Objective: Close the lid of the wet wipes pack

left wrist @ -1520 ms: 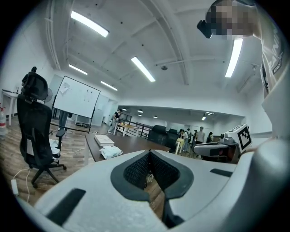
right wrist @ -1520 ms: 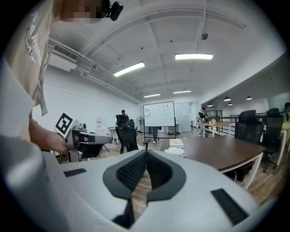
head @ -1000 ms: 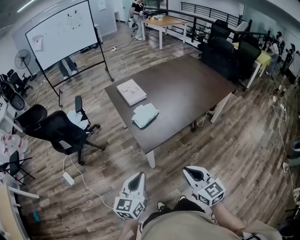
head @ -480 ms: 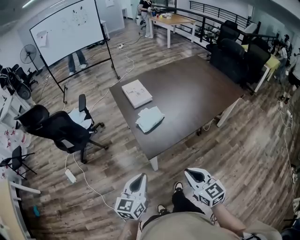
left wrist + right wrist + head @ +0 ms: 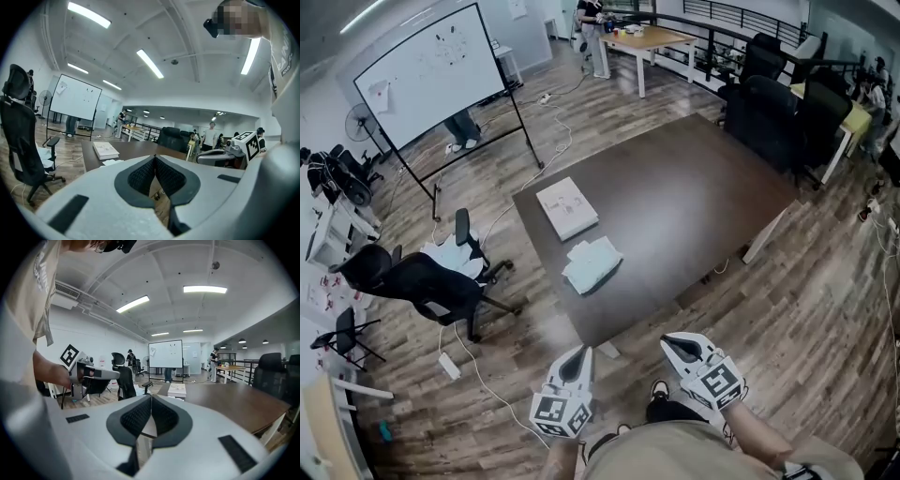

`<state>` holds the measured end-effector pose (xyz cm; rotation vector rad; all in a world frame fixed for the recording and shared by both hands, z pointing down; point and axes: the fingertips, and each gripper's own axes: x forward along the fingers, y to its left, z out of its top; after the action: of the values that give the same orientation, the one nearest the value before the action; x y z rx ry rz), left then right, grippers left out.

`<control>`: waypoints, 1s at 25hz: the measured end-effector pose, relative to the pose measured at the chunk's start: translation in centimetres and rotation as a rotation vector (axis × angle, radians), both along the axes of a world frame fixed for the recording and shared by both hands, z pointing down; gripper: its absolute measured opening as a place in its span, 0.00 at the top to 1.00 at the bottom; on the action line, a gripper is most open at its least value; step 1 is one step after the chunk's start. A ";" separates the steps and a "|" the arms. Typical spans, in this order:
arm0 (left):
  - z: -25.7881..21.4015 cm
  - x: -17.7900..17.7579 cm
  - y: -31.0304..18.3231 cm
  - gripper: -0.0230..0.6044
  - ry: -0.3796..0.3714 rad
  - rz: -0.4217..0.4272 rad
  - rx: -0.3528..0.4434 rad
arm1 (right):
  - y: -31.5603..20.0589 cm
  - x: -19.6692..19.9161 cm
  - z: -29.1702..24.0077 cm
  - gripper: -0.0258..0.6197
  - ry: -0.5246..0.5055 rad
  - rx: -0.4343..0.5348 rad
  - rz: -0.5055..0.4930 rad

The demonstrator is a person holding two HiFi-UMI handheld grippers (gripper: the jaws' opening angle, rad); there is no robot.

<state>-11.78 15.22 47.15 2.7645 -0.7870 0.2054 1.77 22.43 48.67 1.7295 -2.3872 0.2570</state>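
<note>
The wet wipes pack (image 5: 592, 263) lies near the dark table's (image 5: 694, 206) near corner, well apart from the left gripper (image 5: 577, 352) and right gripper (image 5: 670, 341), both pinched together and empty; it looks light and soft, so press its stiffer lid rather than its body.

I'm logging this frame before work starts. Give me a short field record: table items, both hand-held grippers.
table: dark brown, ahead of the person
wet wipes pack: near table's left edge; lid state too small to tell
flat white box: just beyond the pack
left hand-held gripper: jaws together, empty
right hand-held gripper: jaws together, empty
</note>
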 end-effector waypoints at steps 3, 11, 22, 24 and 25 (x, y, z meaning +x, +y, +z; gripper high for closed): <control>0.2 1.7 -1.1 0.95 -0.014 -0.020 -0.010 | -1.5 2.2 0.5 0.94 -0.012 -0.005 -0.013; 1.1 3.5 -3.2 0.95 -0.067 -0.093 -0.037 | -4.8 5.2 2.3 0.94 -0.059 -0.034 -0.092; 3.0 5.2 -7.8 0.95 -0.060 -0.067 -0.066 | -9.2 5.1 4.0 0.94 -0.053 -0.080 -0.114; 3.2 5.2 -9.2 0.95 -0.049 -0.059 -0.071 | -10.3 5.2 3.7 0.94 -0.042 -0.079 -0.098; 3.1 5.2 -9.9 0.95 -0.044 -0.053 -0.069 | -10.8 5.3 3.4 0.94 -0.043 -0.078 -0.083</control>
<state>-6.54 5.35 50.28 2.6798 -0.8471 0.2791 7.11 11.64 52.06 1.6025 -2.4384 0.3736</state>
